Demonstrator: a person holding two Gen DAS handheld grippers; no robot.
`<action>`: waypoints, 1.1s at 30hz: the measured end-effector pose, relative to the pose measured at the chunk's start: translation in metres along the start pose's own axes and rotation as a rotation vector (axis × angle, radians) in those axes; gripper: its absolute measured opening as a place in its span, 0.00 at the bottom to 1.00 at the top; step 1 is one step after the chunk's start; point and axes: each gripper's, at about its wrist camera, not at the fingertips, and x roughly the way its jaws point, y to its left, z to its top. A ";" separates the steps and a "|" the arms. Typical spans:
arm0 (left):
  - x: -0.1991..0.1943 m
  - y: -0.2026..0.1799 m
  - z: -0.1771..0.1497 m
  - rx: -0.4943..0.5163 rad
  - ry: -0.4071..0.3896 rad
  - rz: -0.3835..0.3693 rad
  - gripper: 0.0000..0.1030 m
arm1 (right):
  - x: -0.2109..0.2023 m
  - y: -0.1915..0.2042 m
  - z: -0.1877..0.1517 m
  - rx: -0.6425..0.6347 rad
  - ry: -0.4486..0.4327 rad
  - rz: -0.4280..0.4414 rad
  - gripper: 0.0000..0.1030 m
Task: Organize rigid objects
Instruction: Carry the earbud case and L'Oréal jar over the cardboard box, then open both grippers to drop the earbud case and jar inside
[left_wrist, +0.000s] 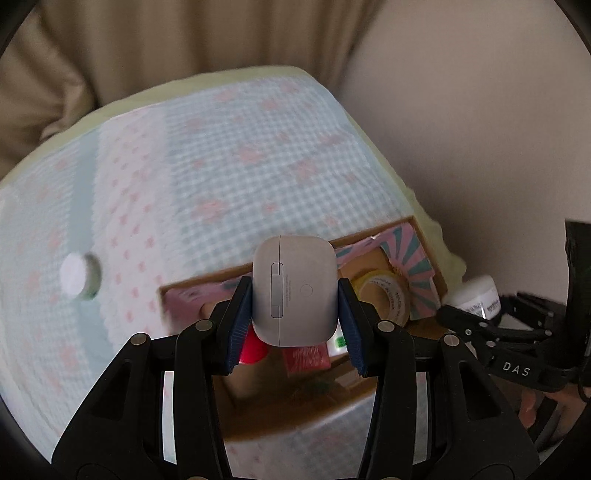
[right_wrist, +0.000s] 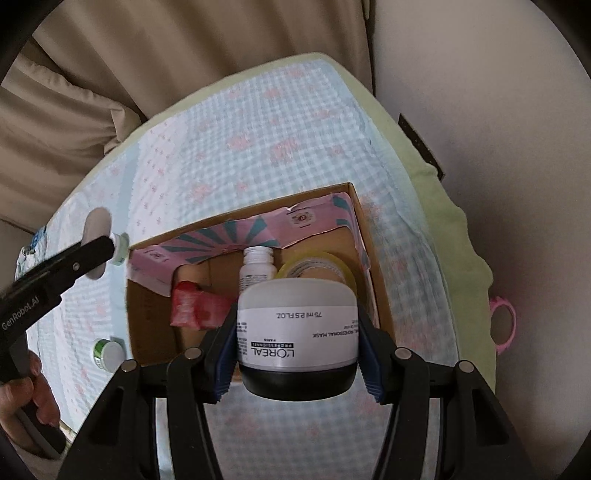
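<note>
My left gripper (left_wrist: 295, 284) is shut on a white earbud case (left_wrist: 295, 295), held over an open cardboard box (left_wrist: 428, 254) with a pink and teal lining. My right gripper (right_wrist: 297, 310) is shut on a white L'Oréal jar (right_wrist: 297, 332) with a black base, above the near side of the same box (right_wrist: 369, 258). Inside the box lie a yellow tape roll (right_wrist: 317, 267), a small white bottle (right_wrist: 256, 271) and a red packet (right_wrist: 195, 306). Each gripper shows in the other's view: the right gripper (left_wrist: 480, 306) at the right edge, the left gripper (right_wrist: 99, 251) at the left.
The box stands on a bed with a blue-checked cover with pink flowers (left_wrist: 221, 147). A small white-capped green jar (left_wrist: 79, 275) lies on the cover left of the box. Beige curtains (right_wrist: 184, 55) hang behind. A pink ring (right_wrist: 502, 325) lies beyond the bed's right edge.
</note>
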 end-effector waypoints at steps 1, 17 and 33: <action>0.010 -0.004 0.004 0.034 0.014 0.000 0.40 | 0.006 -0.002 0.002 -0.005 0.005 0.000 0.51; 0.092 -0.051 0.004 0.377 0.183 -0.041 0.40 | 0.076 -0.009 0.005 -0.140 0.039 -0.006 0.51; 0.043 -0.003 0.005 0.144 0.116 -0.027 1.00 | 0.059 -0.004 -0.009 -0.222 -0.086 -0.014 1.00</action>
